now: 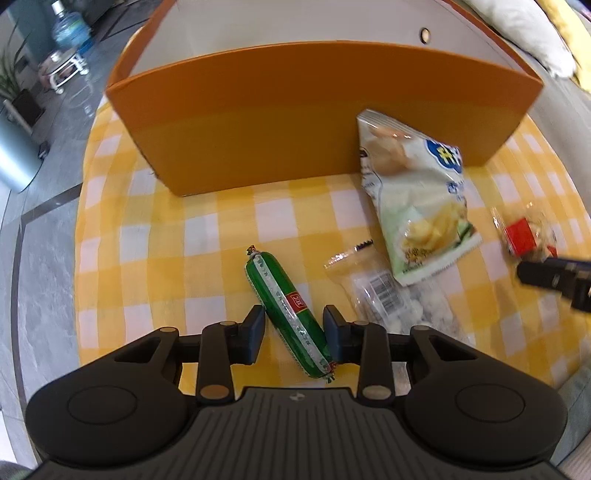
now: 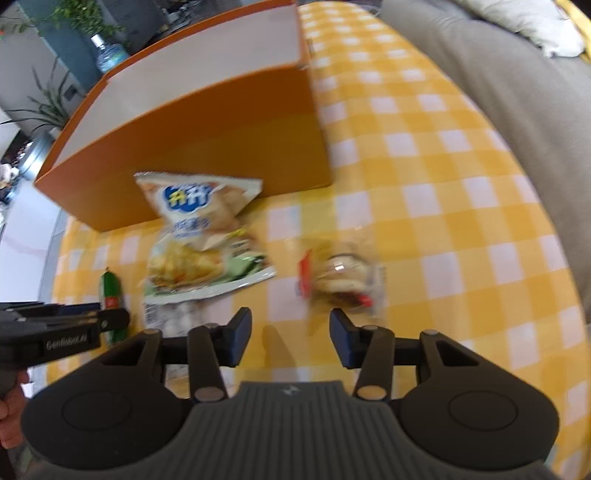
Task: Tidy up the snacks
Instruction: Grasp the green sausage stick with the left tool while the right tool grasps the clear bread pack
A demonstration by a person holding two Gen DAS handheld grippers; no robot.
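Centrally, a green plastic-wrapped sausage stick (image 1: 288, 312) is seen lying diagonally on the bench, between the parted fingers of the left claw (image 1: 294, 330), which are spread apart and not clamped on it. Just beside it, a clear bag of small white candies (image 1: 384, 299) is partly covered by a pale green-and-white crisp packet (image 1: 417, 206) whose top edge leans against the tall orange cardboard box (image 1: 314, 122), white inside. Further right, a small clear-wrapped snack with red labels (image 2: 343, 280) is found just ahead of the right claw (image 2: 290, 338), whose fingers are likewise held apart around nothing. Everything is carried on a yellow-and-white checked cloth (image 2: 443, 206) covering the bench. Beyond it, a grey tiled floor (image 1: 48, 229), a blue water bottle (image 1: 70, 31), potted plants (image 2: 55, 99) and a grey sofa (image 2: 517, 92) with a white cushion (image 2: 532, 22) are visible.
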